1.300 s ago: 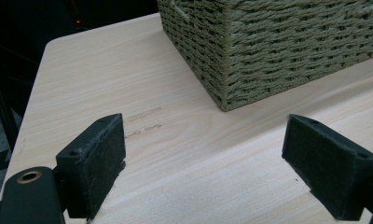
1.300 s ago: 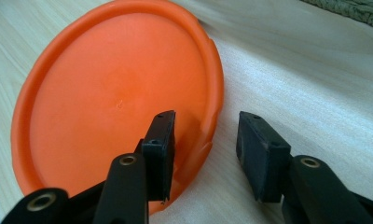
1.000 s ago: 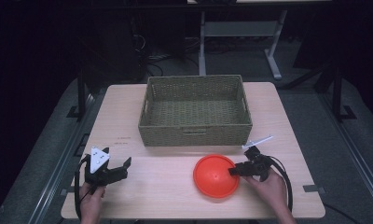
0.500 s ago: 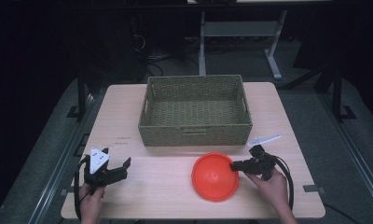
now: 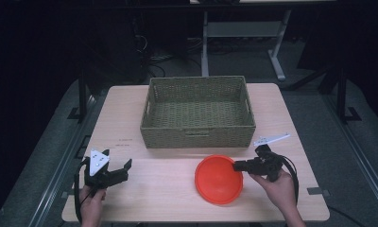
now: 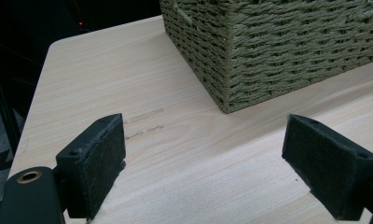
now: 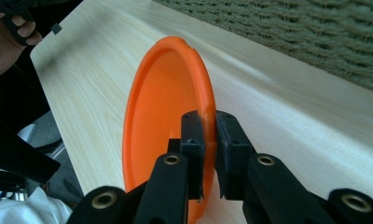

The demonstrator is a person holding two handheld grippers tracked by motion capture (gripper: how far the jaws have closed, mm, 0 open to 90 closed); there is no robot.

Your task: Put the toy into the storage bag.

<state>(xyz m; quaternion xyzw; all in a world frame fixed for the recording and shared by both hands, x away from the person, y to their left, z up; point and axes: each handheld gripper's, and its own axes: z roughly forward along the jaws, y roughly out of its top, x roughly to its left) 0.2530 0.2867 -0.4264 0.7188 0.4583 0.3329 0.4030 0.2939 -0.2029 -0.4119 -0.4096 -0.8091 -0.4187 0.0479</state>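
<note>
The right tongs (image 5: 238,165) pinch the rim of the orange plate (image 5: 219,179) near the worktop's (image 5: 177,194) front edge (before the wicker basket (image 5: 198,112)); the left tongs (image 5: 117,170) gape wide, empty.

Basket (image 5: 198,112) behind plate (image 5: 219,179), plate on table (image 5: 158,189)

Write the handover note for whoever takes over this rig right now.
Right gripper: fingers have just closed on the rim of the orange plate; grip looks firm, plate tilted up off the table.
Left gripper: open, empty, near the table's front left, apart from everything.
Wicker basket: empty, at the back middle of the table, just behind the plate.
Done: plate grasped.
Left: likely lift the plate over the basket's front wall, set it inside and release.
</note>
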